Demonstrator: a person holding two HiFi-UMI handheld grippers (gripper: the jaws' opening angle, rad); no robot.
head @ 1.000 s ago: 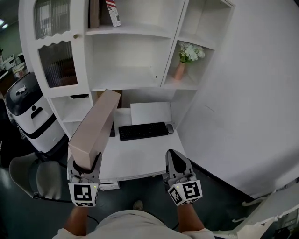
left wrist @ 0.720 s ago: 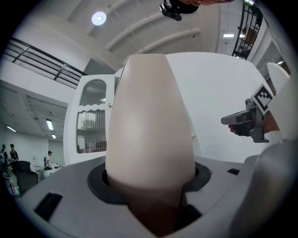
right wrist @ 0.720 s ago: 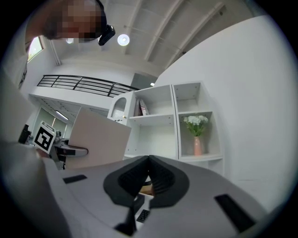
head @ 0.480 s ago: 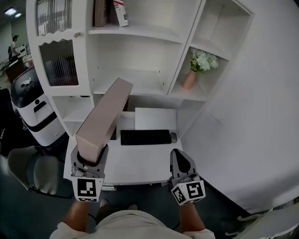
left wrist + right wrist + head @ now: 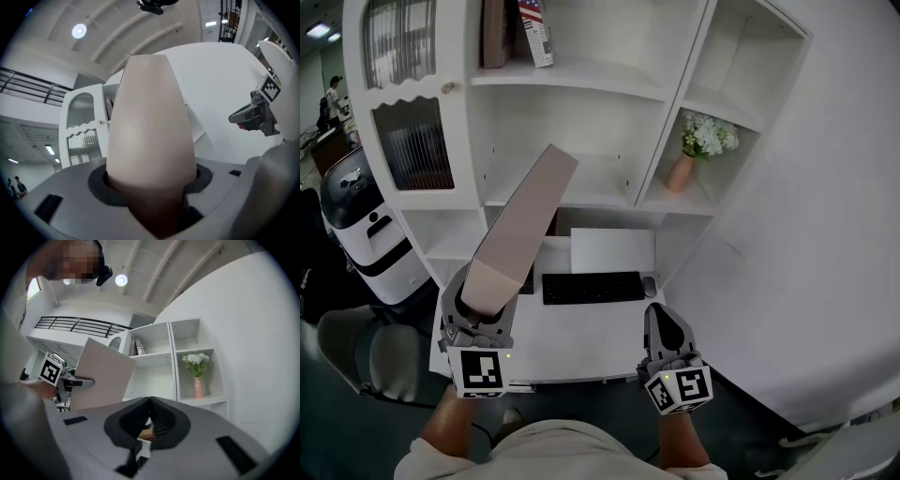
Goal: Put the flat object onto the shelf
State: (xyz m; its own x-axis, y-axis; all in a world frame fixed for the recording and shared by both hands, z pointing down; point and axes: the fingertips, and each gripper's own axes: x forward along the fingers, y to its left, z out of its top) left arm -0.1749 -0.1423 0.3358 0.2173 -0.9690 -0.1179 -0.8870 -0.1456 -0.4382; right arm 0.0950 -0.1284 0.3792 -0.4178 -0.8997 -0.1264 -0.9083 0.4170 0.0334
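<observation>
A home-style study corner set up inside a large hall, more lab than house.
A white shelf unit [image 5: 581, 84] with ribbed-glass doors [image 5: 408, 145] rises over a white desk top [image 5: 572, 333] bearing a black keyboard [image 5: 592, 287], with a pink vase of white flowers [image 5: 680, 172] in a side niche. Overhead are a high beamed ceiling, a round ceiling lamp [image 5: 121, 280] and a black gallery railing [image 5: 79, 325]. A white-and-black machine [image 5: 366, 234] stands beside the desk.

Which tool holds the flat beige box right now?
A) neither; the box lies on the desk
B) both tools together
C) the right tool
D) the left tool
D: the left tool is clamped on the lower end of the flat beige box, which rises tilted toward the shelf unit. The right tool sits apart from it, jaws together with nothing in them.
</observation>
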